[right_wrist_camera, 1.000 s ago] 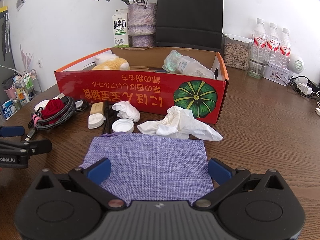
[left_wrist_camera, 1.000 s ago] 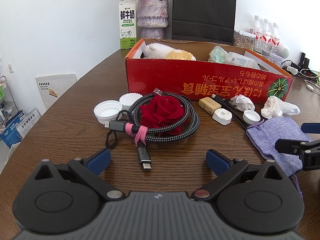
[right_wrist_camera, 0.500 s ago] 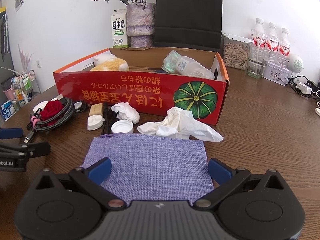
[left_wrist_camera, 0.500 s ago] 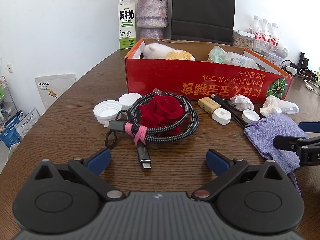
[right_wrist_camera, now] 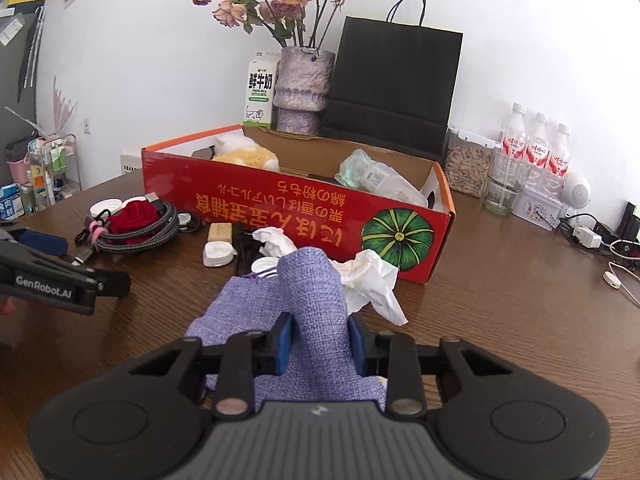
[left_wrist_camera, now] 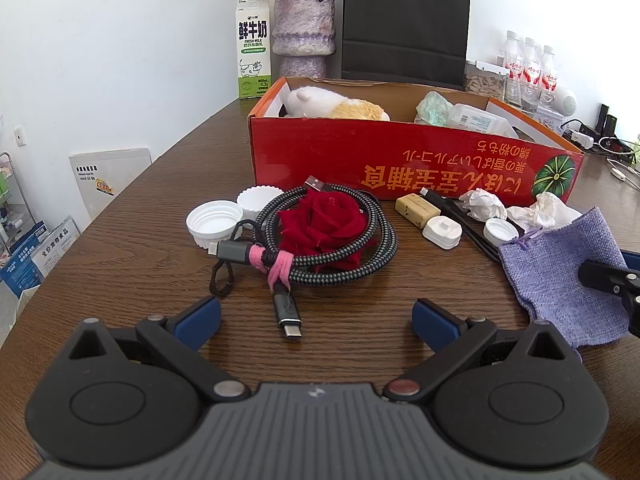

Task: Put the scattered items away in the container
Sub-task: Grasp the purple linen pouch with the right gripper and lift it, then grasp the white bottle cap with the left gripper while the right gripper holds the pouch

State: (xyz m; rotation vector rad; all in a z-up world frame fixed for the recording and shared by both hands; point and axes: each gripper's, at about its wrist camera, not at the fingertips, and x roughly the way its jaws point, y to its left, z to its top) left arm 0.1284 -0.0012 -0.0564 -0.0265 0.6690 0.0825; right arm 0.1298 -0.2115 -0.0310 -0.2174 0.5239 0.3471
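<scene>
Purple woven pouch (right_wrist_camera: 312,300) on table before red box (right_wrist_camera: 300,208) | right gripper (right_wrist_camera: 318,344) jaws closing, pinching its bunched fold | left gripper (left_wrist_camera: 316,316) wide open, empty | step: grasp; next: lift over box wall.

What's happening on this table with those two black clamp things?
A person is tidying loose items into the red box using two handheld grippers. The right gripper is closing its fingers on the purple cloth pouch, which bunches up between them. The left gripper waits open in front of the coiled cable with a red rose on it. Caps and tissues lie on the table outside the box.
</scene>
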